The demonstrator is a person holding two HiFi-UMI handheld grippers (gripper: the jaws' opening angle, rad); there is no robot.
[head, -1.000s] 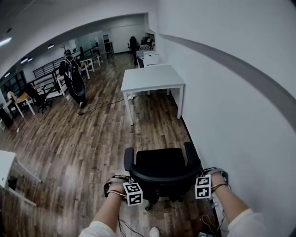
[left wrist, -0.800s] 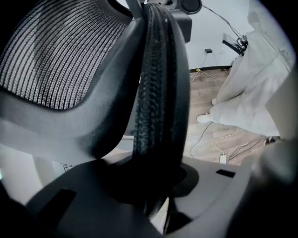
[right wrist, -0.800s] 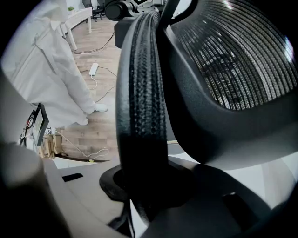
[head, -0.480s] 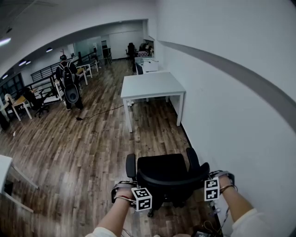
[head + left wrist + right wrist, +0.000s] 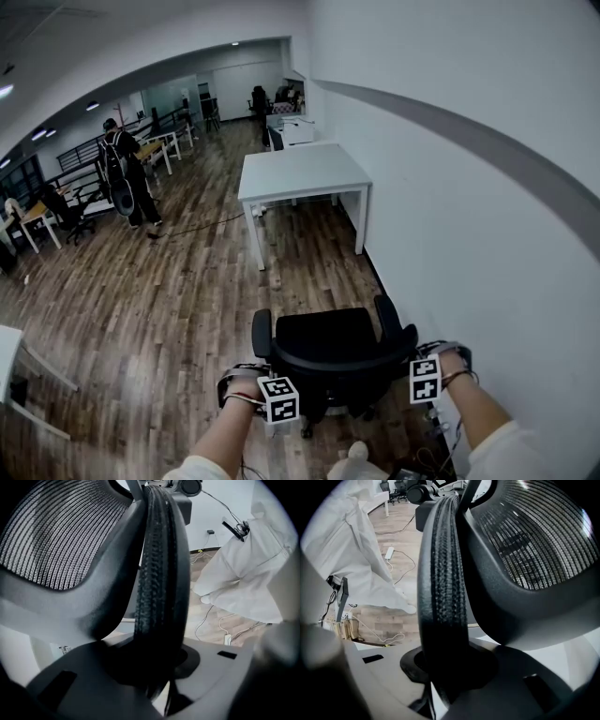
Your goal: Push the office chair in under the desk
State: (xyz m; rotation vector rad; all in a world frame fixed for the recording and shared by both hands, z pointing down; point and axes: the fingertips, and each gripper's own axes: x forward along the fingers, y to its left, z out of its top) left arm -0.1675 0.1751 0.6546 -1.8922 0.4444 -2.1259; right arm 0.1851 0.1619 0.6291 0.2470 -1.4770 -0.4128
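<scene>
**Office chair [image 5: 330, 345], black with a mesh backrest, gripped on both sides and well short of the white rectangular desk [image 5: 300, 173]**

The step in hand is, I judge, the rolling of the chair towards the desk; the push under it is not yet done. The left gripper [image 5: 157, 667] has its jaws narrow, pressed on the padded black rim [image 5: 157, 564] at the left side of the backrest. The right gripper [image 5: 447, 667] clamps the same rim at the right side.

The chair stands on the brown wooden floor [image 5: 169, 300], near the floor's edge along the white wall [image 5: 469, 206], with its seat towards the desk. The desk stands further along that edge, well apart, with bare floor between.

The next move probably calls for an even push from both sides, so that the chair rolls straight and its armrests [image 5: 262, 330] pass between the desk legs. The chair looks whole; its base is mostly hidden.
</scene>
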